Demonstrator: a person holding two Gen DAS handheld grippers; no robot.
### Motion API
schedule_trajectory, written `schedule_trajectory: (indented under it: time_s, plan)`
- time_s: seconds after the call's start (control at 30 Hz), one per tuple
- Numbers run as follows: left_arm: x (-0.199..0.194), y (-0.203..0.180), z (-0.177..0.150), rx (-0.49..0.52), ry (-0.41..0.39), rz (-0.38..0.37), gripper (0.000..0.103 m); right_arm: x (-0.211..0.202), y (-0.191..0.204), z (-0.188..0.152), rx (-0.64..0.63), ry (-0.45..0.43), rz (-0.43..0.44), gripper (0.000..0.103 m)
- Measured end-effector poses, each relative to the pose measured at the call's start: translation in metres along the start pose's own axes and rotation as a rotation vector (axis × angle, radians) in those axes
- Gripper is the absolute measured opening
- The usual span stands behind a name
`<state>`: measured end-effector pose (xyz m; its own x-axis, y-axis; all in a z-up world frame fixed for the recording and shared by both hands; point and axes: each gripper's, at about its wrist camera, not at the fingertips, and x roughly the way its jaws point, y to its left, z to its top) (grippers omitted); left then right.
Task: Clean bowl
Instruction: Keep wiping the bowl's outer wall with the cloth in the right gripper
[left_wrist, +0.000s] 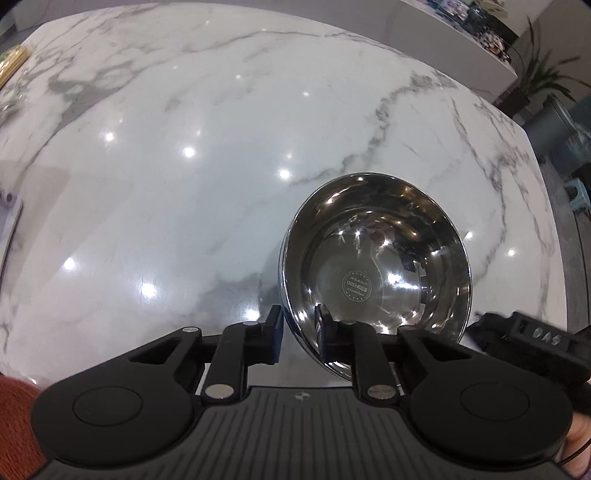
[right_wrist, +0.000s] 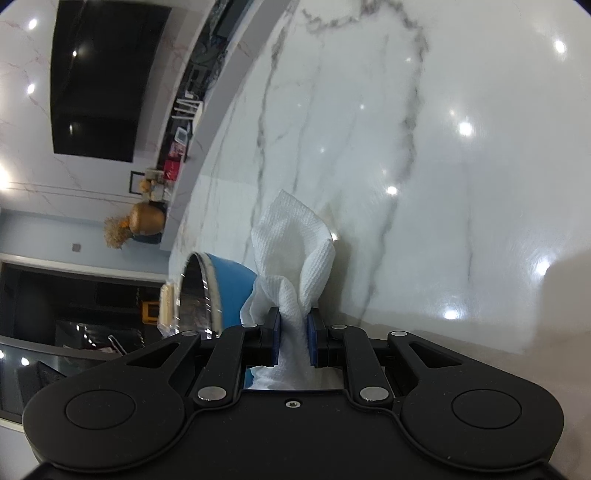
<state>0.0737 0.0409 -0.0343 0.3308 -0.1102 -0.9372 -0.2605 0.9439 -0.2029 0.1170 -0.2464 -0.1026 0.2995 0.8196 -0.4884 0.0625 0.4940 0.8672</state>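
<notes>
table (left_wrist: 221, 166): glossy white marble, grey veins, ceiling lights mirrored as bright dots. Wide bare stretch left of and beyond the bowl.
table edge: far-right edge curves away in the left wrist view, floor and a potted plant (left_wrist: 546, 74) past it. In the right wrist view the rim runs diagonally on the left, room behind.
bowl (left_wrist: 376, 258): round, polished steel inside, mirror finish, round stamp on the bottom. Outer shell blue (right_wrist: 236, 284). Sits toward the near right part of the table, tilted, mouth turned up at the left camera.
left gripper (left_wrist: 299, 328): black arms, blue pads, clamped on the bowl's near rim. One finger (left_wrist: 275, 325) outside the wall, the other inside the steel. Only the thin wall sits between the pads.
paper towel (right_wrist: 295, 251): white, embossed, crumpled into a loose upright bunch, its neck twisted at the grip.
right gripper (right_wrist: 294, 328): pinched tight on the towel's neck, pads nearly together. Loose end fans out ahead over the marble, tail hangs back behind the pads.
towel vs bowl: towel just beside the bowl's blue outside, on its right in the right wrist view. Contact: cannot tell.
right side of towel: open marble, nothing on it.
background: dark screen (right_wrist: 96, 81) on the wall, gold vase (right_wrist: 147, 221) on a low shelf, well away from the table.
near left: a red sleeve (left_wrist: 18, 413) at the frame corner.
</notes>
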Motion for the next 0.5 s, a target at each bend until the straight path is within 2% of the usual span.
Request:
schedule_trajectory:
  time_s: [0.17, 0.33, 0.5]
  plan:
    - [0.001, -0.005, 0.002, 0.082, -0.009, 0.016, 0.014, -0.015, 0.0, 0.004, 0.021, -0.049, 0.093, 0.014]
    - [0.003, -0.014, 0.0, 0.174, -0.027, 0.055, 0.014, -0.018, -0.003, 0.005, 0.025, -0.047, 0.098, 0.014]
    - [0.003, -0.015, 0.002, 0.184, -0.016, 0.057, 0.014, -0.023, -0.005, 0.004, 0.024, -0.046, 0.095, 0.014]
